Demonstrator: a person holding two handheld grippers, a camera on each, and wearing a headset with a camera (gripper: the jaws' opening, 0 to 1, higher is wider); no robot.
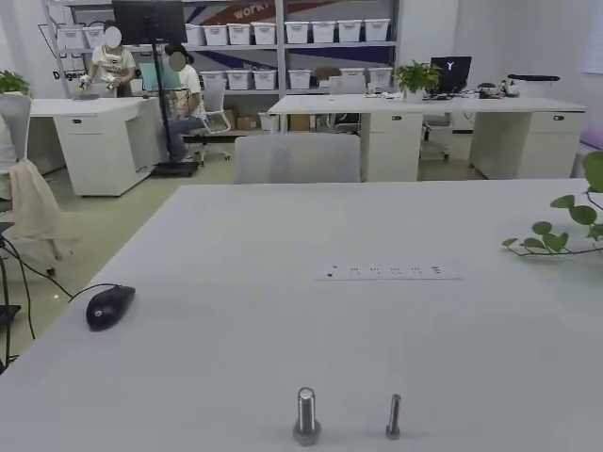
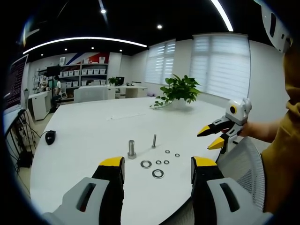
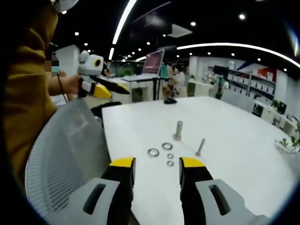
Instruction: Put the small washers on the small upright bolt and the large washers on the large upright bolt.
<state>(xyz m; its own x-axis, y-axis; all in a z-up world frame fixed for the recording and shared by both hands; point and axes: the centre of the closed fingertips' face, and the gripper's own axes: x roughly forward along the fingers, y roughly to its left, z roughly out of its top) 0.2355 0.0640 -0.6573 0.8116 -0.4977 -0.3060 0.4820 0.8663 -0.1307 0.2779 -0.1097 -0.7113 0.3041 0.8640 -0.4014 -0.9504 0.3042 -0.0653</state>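
Observation:
Near the table's front edge a large upright bolt [image 1: 306,414] stands left of a small upright bolt [image 1: 393,416]. In the left gripper view the large bolt [image 2: 131,149] and small bolt [image 2: 153,141] rise behind two large washers [image 2: 146,164] and several small washers [image 2: 167,151] lying flat. My left gripper [image 2: 157,171] hovers open before them, holding nothing. The right gripper [image 2: 212,137] hangs open off the table's right side. From the right gripper view, my right gripper [image 3: 157,166] is open near the large washers [image 3: 153,152], small washers [image 3: 170,160] and bolts [image 3: 178,130].
A black mouse [image 1: 110,306] lies at the table's left edge and a power strip [image 1: 388,273] sits mid-table. A trailing plant [image 1: 565,226] occupies the right side. A mesh chair back [image 3: 65,150] stands against the front edge. People sit at far desks.

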